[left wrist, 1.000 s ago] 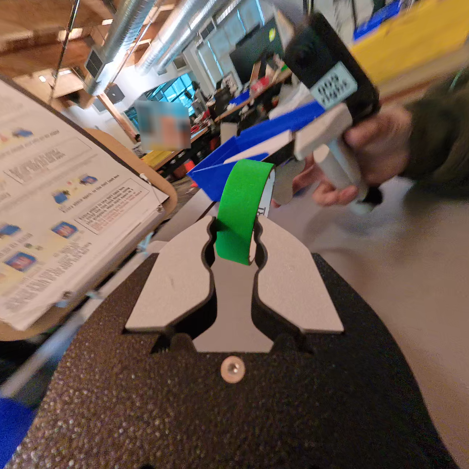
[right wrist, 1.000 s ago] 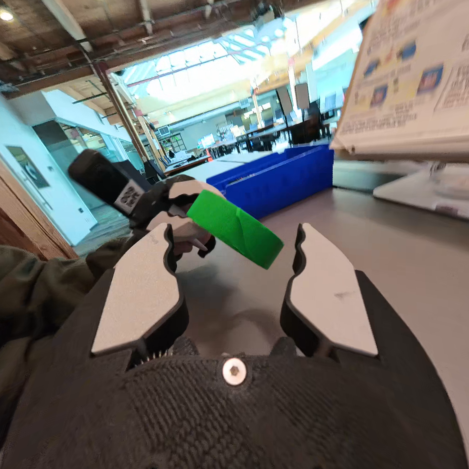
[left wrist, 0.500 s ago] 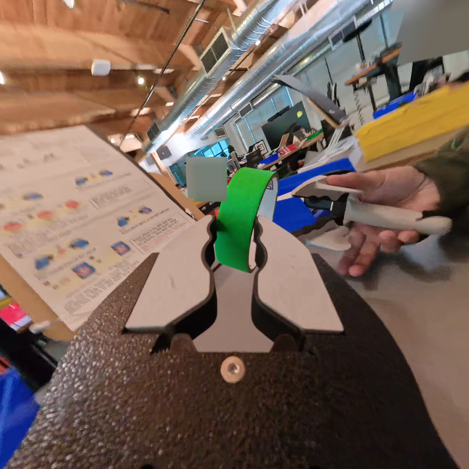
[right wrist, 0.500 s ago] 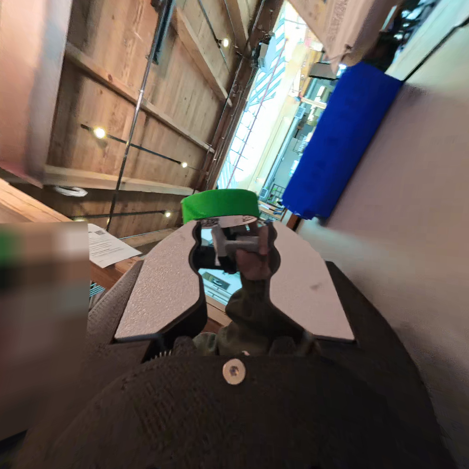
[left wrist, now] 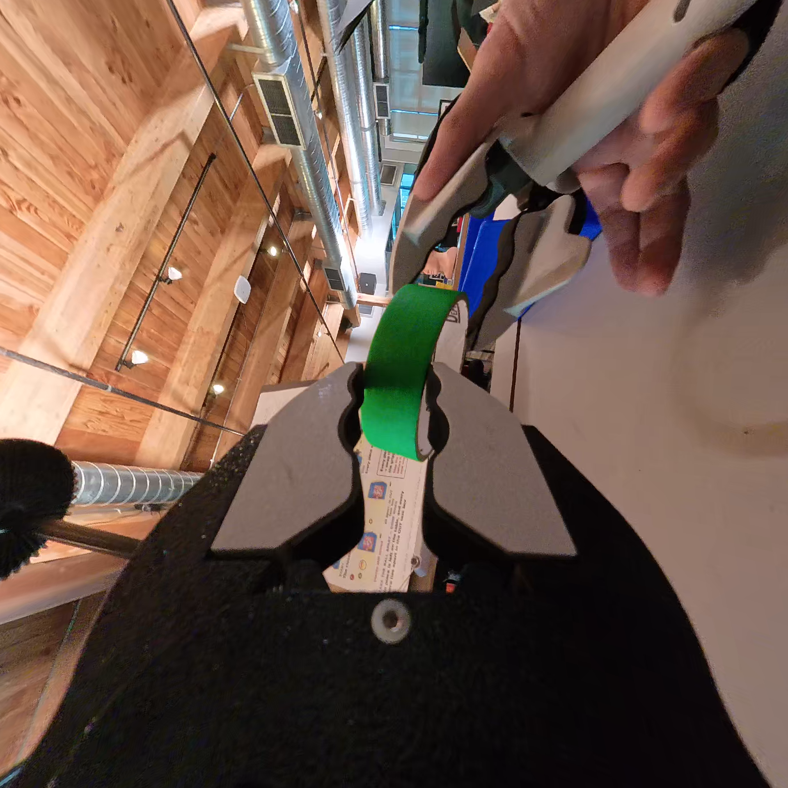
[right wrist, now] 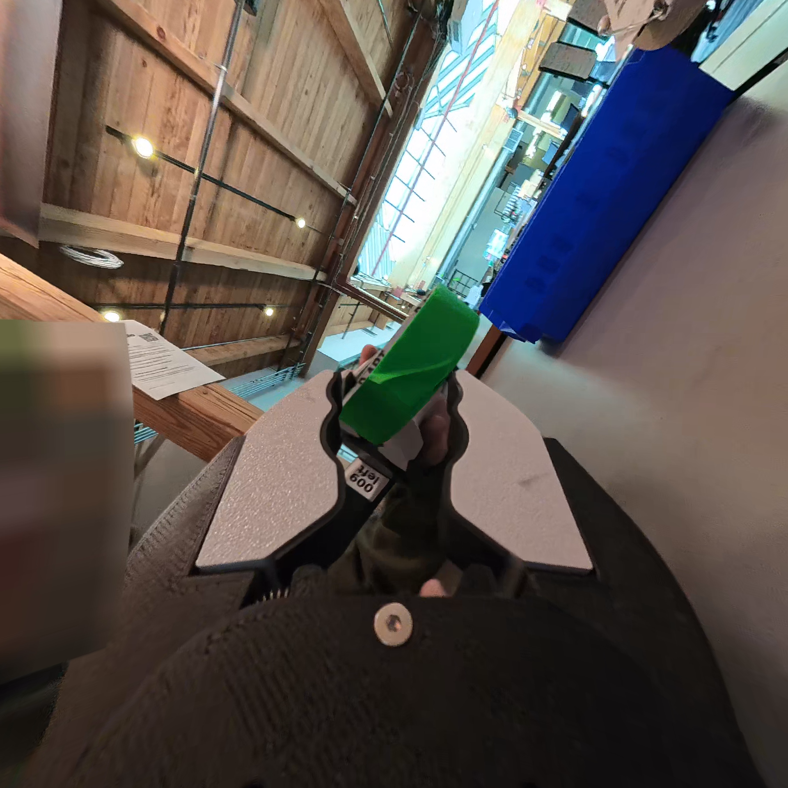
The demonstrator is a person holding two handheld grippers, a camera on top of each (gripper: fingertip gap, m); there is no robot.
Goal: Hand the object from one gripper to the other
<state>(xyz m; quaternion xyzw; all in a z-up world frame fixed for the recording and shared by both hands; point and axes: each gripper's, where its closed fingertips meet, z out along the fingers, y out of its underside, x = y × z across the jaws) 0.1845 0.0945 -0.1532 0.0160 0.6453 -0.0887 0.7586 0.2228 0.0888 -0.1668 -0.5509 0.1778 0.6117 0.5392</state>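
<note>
A green tape roll [left wrist: 401, 341] with a white core is clamped across its width in my left gripper [left wrist: 394, 381], which is shut on its near end. My right gripper [left wrist: 439, 302] comes in from the upper right, held by a hand [left wrist: 618, 149]. Its two fingers flank the roll's far end. In the right wrist view the roll [right wrist: 409, 362] sits tilted between the fingertips of my right gripper [right wrist: 394, 383]. That gap is wider than the left gripper's grip, so the jaws stand partly open. The left gripper [right wrist: 383, 435] shows just behind the roll.
A blue bin [right wrist: 597, 213] stands on the grey table [left wrist: 639, 426] beyond the grippers; it also shows in the left wrist view [left wrist: 482, 264]. A printed sheet [left wrist: 383, 511] lies behind my left fingers. Wooden ceiling and ducts fill the left side.
My right gripper has closed in and its fingers now straddle the roll's far end. Its jaws narrowed from a second ago, then kept the same gap. Both views have tilted. The left gripper still holds the roll.
</note>
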